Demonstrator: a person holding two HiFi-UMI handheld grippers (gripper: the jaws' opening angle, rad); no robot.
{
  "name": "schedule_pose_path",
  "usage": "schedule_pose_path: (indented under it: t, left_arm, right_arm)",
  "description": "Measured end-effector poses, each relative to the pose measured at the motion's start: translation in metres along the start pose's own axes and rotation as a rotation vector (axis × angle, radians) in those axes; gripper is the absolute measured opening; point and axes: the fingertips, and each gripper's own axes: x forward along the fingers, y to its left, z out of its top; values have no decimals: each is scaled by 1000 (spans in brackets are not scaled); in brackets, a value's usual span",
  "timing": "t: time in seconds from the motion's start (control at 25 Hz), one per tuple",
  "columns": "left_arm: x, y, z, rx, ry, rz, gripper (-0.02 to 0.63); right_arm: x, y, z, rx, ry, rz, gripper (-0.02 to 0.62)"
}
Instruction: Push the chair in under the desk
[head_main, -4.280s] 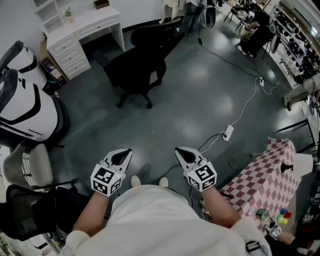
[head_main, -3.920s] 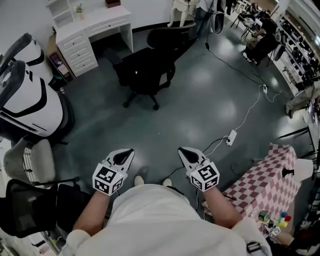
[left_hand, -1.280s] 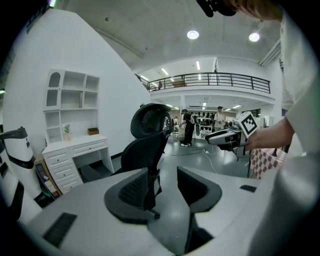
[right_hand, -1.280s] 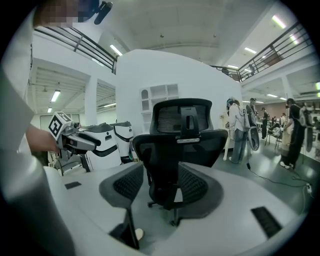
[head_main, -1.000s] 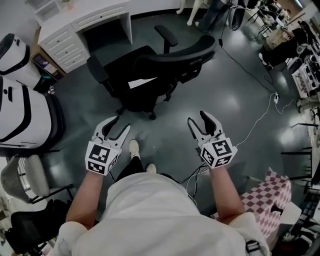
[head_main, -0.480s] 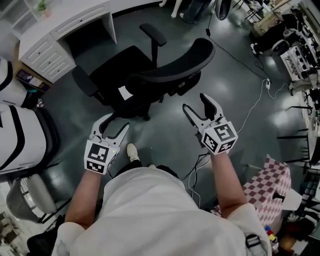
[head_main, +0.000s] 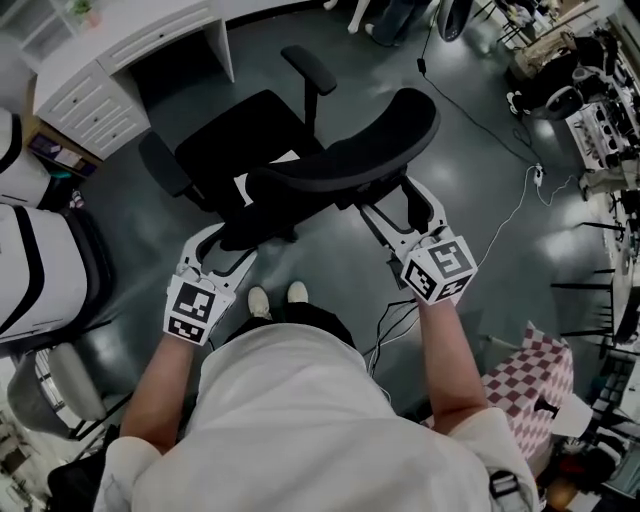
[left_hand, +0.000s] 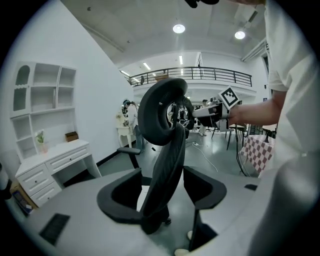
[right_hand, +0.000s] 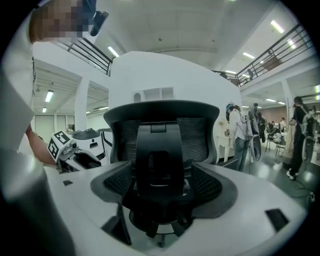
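Note:
A black office chair (head_main: 240, 140) stands on the grey floor with its seat toward the white desk (head_main: 130, 45) at the top left. Its curved backrest (head_main: 345, 160) faces me. My left gripper (head_main: 218, 250) sits at the backrest's left end, and in the left gripper view (left_hand: 165, 200) the backrest's edge (left_hand: 167, 165) runs up between the opening jaws without pads pressing on it. My right gripper (head_main: 397, 205) reaches under the backrest's right end. In the right gripper view (right_hand: 160, 185) its jaws are opening around the chair's rear spine (right_hand: 157, 160), apart from it.
A white machine (head_main: 35, 250) stands at the left by the desk's drawers (head_main: 85, 110). A cable with a power strip (head_main: 535, 175) trails over the floor at the right. A checkered cloth (head_main: 520, 385) lies at the lower right. People stand far off (right_hand: 240, 135).
I have walked up to the chair, which now fills the middle of the head view. Both grippers have come forward to the backrest's ends, and their jaws stand wider apart.

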Motion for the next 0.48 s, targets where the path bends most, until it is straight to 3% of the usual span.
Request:
schedule_pose_path:
  t: [0.32,0.48]
  left_arm:
    - [15,-10,-8,0,50,88,238]
    - [23,-10,-5,10,29,86,238]
  right_arm:
    - [10,-4,-8,-40,9,96,350]
    - [9,-7,-8,-45,9,60,341]
